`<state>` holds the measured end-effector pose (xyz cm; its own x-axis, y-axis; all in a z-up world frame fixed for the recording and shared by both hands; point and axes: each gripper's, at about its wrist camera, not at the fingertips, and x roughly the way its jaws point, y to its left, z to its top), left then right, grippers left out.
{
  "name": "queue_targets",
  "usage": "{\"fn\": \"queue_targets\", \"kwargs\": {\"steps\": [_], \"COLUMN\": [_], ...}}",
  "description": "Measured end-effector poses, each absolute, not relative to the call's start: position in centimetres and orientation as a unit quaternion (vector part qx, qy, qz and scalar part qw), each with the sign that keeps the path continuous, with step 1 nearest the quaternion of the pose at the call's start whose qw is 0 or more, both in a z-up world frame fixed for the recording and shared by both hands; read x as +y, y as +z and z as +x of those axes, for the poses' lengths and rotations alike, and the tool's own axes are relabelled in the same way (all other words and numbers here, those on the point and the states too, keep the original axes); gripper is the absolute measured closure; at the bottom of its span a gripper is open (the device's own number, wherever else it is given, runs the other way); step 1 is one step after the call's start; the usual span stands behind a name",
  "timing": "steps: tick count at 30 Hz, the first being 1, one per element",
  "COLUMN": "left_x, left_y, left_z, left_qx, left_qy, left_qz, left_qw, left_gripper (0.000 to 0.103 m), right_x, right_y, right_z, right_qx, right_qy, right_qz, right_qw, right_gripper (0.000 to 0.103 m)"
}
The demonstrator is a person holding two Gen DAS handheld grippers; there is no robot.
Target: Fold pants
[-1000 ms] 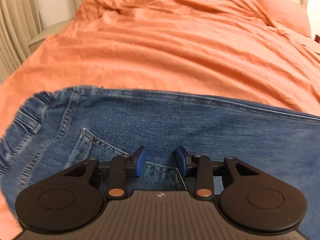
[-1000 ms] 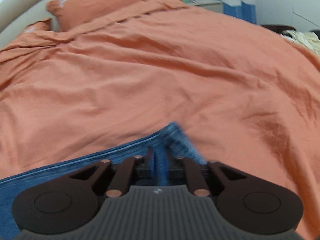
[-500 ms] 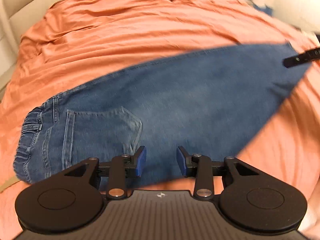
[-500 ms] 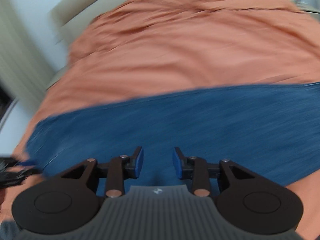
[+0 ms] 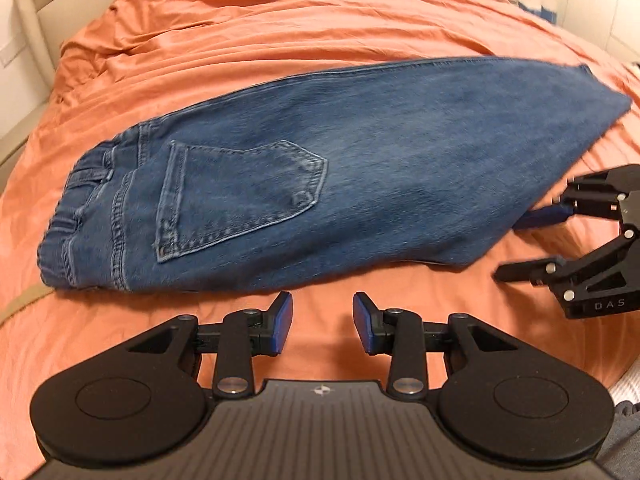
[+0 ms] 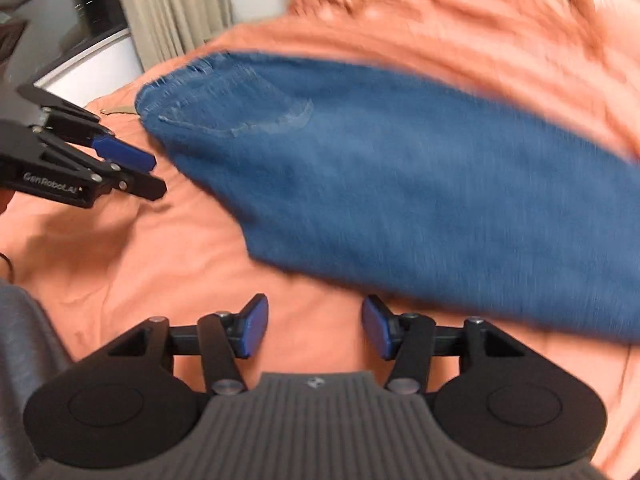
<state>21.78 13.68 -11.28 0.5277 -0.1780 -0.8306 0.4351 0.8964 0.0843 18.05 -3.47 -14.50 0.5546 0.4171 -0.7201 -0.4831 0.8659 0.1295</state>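
Blue denim jeans point(image 5: 360, 168) lie flat on the orange bedsheet point(image 5: 280, 28), folded lengthwise, back pocket point(image 5: 236, 204) up, waistband toward the bed's left edge. Left gripper point(image 5: 322, 322): fingers spread, holding nothing, just short of the jeans' near edge. Right gripper point(image 6: 314, 326): fingers spread, empty, near the leg end; right wrist view is blurred.

- A bedroom in a home.
- A bed point(image 5: 280, 32) under a rumpled orange cover.
- A padded beige headboard point(image 5: 30, 12).
- Beige curtains point(image 6: 176, 8) beside it.
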Motion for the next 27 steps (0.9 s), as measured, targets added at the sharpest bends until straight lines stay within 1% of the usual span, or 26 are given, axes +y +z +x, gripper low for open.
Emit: {"fn": "queue_targets", "kwargs": {"steps": [2,4,7,12,14,15,16,17,19,21,23,24,25,26,27], "left_x": [14.3,14.8,15.4,16.1,16.6,16.9,17.3,17.6,18.3,19.1,19.5,19.6,19.8,20.0,20.3], "left_y": [-11.3,-11.2,-11.0,-10.6,-10.3,-10.2,-10.0,-9.8,-9.6,-9.7,-10.5,-11.0,-11.5,-12.0,-12.4], "left_z": [21.9,22.1,22.6,23.8,24.4,24.7,25.1,25.6,26.5,27.9,29.5,30.4,31.2,31.9,32.6], "left_qx": [0.445,0.439,0.430,0.410,0.403,0.400,0.397,0.395,0.392,0.396,0.413,0.425,0.434,0.441,0.446], "left_qy": [-0.179,-0.183,-0.188,-0.176,-0.164,-0.157,-0.148,-0.136,-0.113,-0.104,-0.101,-0.093,-0.083,-0.070,-0.065], "left_qz": [0.132,0.115,0.091,0.071,0.064,0.062,0.061,0.061,0.066,0.063,0.070,0.079,0.084,0.089,0.087], "left_qw": [0.868,0.872,0.878,0.892,0.898,0.901,0.904,0.907,0.911,0.910,0.903,0.897,0.893,0.890,0.888], "left_gripper": [0.060,0.060,0.060,0.060,0.060,0.060,0.060,0.060,0.060,0.062,0.070,0.078,0.084,0.085,0.092], "right_x": [-2.7,-2.0,-0.9,0.6,1.1,1.5,2.0,2.1,2.0,1.7,1.3,1.1,0.9,0.7,0.5], "right_y": [-13.6,-13.0,-13.3,-15.4,-15.7,-15.8,-15.9,-15.6,-14.2,-13.2,-13.7,-14.3,-14.9,-15.6,-16.1], "right_z": [18.0,18.2,18.8,19.8,19.1,19.0,18.9,18.8,18.6,17.5,17.3,17.5,17.7,17.8,17.8], "right_qx": [0.354,0.324,0.316,0.351,0.334,0.324,0.313,0.301,0.281,0.262,0.284,0.302,0.320,0.337,0.346], "right_qy": [0.250,0.258,0.269,0.276,0.277,0.276,0.271,0.260,0.257,0.264,0.273,0.276,0.275,0.275,0.274], "right_qz": [-0.061,-0.072,-0.094,-0.109,-0.124,-0.130,-0.137,-0.145,-0.141,-0.155,-0.164,-0.155,-0.146,-0.136,-0.128], "right_qw": [0.899,0.908,0.905,0.888,0.892,0.896,0.900,0.906,0.914,0.915,0.904,0.899,0.895,0.890,0.888], "right_gripper": [0.050,0.038,0.037,0.038,0.047,0.057,0.081,0.092,0.095,0.096,0.096,0.097,0.100,0.100,0.101]}}
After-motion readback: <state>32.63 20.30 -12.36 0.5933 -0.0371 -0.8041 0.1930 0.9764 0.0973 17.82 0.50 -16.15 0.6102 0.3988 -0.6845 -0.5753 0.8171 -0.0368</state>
